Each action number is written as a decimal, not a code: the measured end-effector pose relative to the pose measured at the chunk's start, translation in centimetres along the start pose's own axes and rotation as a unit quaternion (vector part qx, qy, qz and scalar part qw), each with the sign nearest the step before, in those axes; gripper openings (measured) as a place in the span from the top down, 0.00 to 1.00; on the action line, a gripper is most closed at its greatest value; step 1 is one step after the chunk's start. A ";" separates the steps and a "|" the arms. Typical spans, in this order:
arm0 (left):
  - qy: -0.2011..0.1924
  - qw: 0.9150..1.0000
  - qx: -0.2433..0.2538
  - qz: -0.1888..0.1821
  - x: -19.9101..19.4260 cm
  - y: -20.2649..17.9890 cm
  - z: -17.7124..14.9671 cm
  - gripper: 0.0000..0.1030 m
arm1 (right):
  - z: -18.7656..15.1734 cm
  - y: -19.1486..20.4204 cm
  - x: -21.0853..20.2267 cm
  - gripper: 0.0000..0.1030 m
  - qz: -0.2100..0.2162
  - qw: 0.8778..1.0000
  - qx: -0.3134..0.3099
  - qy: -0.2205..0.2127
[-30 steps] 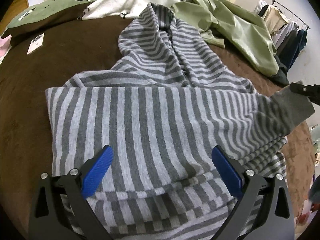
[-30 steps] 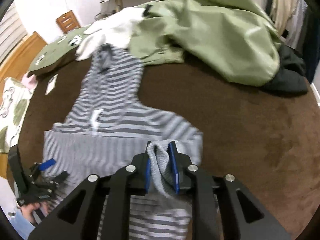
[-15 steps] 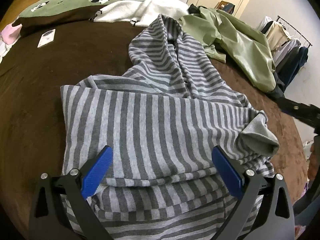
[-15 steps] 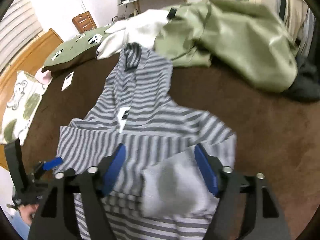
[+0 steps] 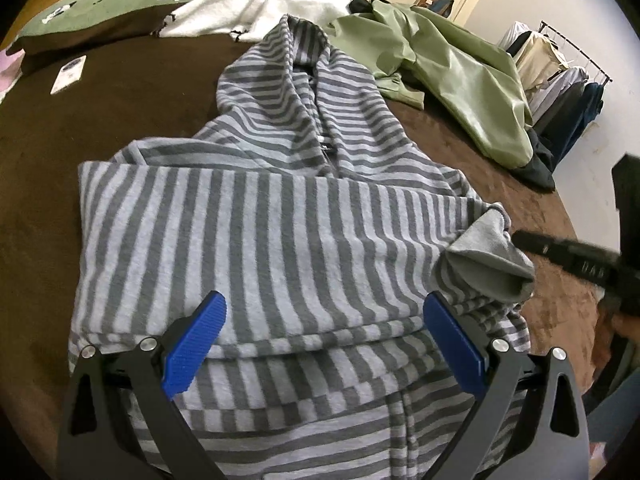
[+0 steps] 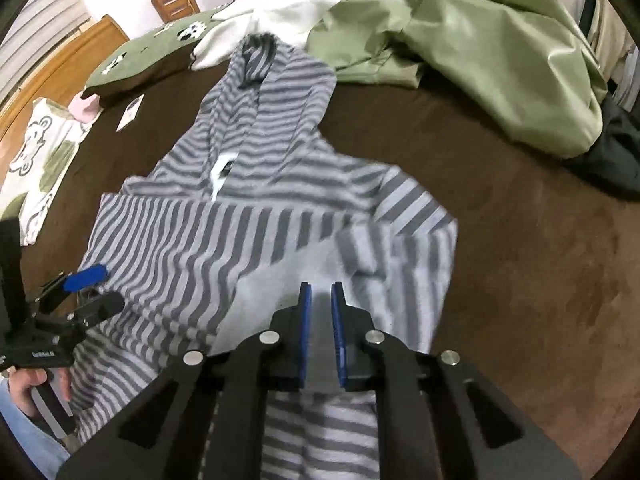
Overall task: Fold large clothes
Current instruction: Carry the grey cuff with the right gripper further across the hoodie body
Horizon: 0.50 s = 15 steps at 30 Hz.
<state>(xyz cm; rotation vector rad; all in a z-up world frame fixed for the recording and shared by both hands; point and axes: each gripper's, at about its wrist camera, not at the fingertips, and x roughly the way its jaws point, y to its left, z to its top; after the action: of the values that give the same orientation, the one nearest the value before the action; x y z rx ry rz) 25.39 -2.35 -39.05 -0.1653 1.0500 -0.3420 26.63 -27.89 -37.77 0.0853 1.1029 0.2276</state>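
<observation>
Brown plush bedspread [image 6: 500, 240], velvety nap; striped hoodie [image 5: 280, 232], grey two-tone knit, spread on it, hood away from the cameras, sleeve folded across the chest, plain grey cuff [image 5: 488, 256]; olive jacket [image 6: 480, 40], smooth sheen, crumpled beyond; white card [image 5: 68, 74], print unreadable; left gripper [image 5: 324, 344], blue ribbed pads wide apart above hem; right gripper [image 6: 320, 320], pads nearly together, grey fabric between them, motion-blurred

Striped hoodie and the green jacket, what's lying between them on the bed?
Only bare brown bedcover separates the striped hoodie from the green jacket, clearest in the right wrist view.
</observation>
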 end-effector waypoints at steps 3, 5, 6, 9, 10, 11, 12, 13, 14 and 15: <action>0.002 1.000 -0.005 -0.003 0.3 -0.2 -0.2 0.06 | -1.5 0.3 1.4 0.89 0.004 1.000 0.005 0.021; 0.004 1.000 -0.006 -0.004 0.5 -0.3 -0.3 0.06 | -2.2 0.1 2.5 0.87 0.002 0.999 0.008 0.031; 0.005 1.000 -0.005 -0.004 0.6 -0.3 -0.3 0.06 | -2.5 -0.1 2.9 0.87 0.001 0.999 0.009 0.034; 0.006 1.000 -0.004 -0.002 0.9 -0.1 -0.3 0.06 | -3.1 -0.5 4.1 0.87 -0.001 0.999 0.010 0.033; 0.005 1.000 -0.005 -0.003 0.9 -0.1 -0.3 0.06 | -3.1 -0.5 4.2 0.87 -0.003 0.999 0.010 0.030; 0.005 1.000 -0.007 -0.004 1.0 0.0 -0.3 0.06 | -3.0 -0.5 4.3 0.87 -0.005 1.000 0.010 0.029; 0.005 1.000 -0.009 -0.008 1.1 -0.1 -0.3 0.06 | -3.0 -0.4 4.2 0.87 -0.006 1.000 0.009 0.028; 0.005 1.000 -0.008 -0.009 1.2 -0.1 -0.3 0.06 | -2.9 -0.5 4.1 0.83 -0.005 1.000 0.011 0.028; 0.004 1.000 -0.006 -0.008 1.3 -0.2 -0.3 0.06 | -2.9 -0.5 3.7 0.76 0.003 1.000 0.014 0.025; 0.003 1.000 -0.004 -0.008 1.3 -0.3 -0.3 0.06 | -2.9 -0.5 3.2 0.71 0.013 1.000 0.019 0.020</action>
<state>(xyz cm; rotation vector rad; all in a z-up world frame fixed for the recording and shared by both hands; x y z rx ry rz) 25.66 -3.14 -40.15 -0.1801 1.0575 -0.3533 25.52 -27.79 -41.94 0.1296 1.1464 0.2329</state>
